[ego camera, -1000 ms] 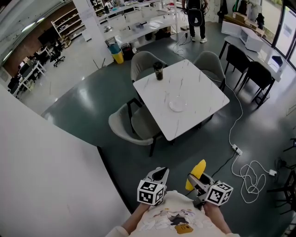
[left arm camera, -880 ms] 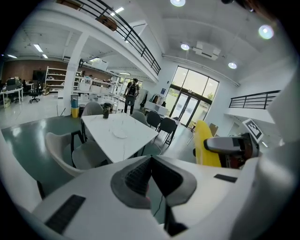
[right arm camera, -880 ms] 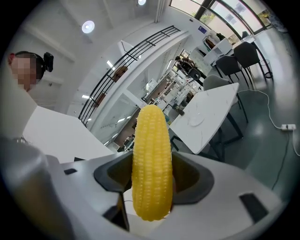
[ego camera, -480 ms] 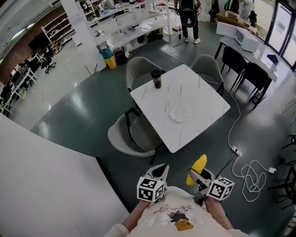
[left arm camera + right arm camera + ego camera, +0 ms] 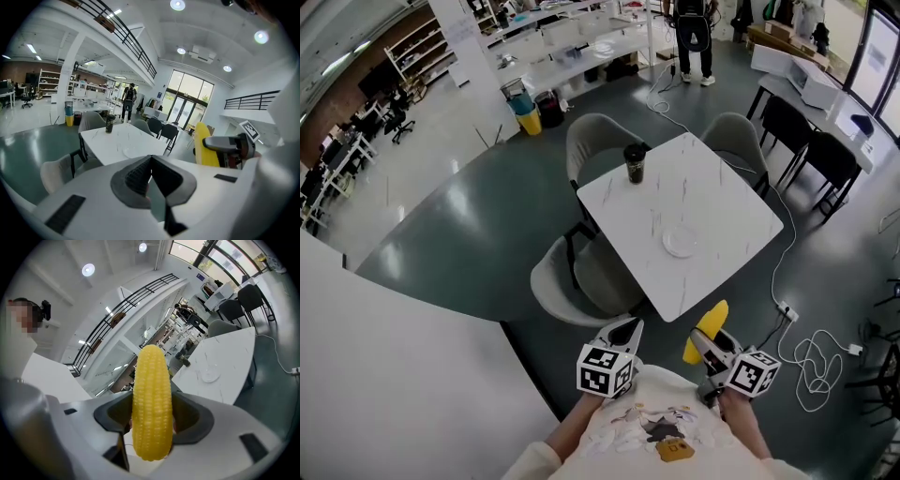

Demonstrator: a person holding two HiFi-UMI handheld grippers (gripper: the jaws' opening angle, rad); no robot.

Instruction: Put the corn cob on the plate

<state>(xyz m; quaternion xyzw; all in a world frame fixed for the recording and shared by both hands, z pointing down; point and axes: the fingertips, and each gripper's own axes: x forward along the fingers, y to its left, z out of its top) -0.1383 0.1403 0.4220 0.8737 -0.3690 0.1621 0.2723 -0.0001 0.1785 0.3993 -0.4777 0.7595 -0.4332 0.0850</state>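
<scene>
A yellow corn cob (image 5: 151,404) stands upright between the jaws of my right gripper (image 5: 151,420), which is shut on it; in the head view the corn cob (image 5: 707,330) sticks out ahead of the right gripper (image 5: 709,349) near the table's front corner. A clear round plate (image 5: 681,241) lies on the white marble table (image 5: 712,206), well ahead of both grippers. The plate (image 5: 209,376) also shows small in the right gripper view. My left gripper (image 5: 623,336) is held close to my body, jaws shut and empty (image 5: 150,176).
A dark cup (image 5: 635,162) stands at the table's far left corner. Grey chairs (image 5: 572,281) surround the table, black chairs (image 5: 811,141) stand to the right. A white cable and power strip (image 5: 787,309) lie on the floor at right. A person (image 5: 694,37) stands far back.
The table has come closer and shifted right in the head view as I walk toward it. Both grippers stay as they were, corn still held.
</scene>
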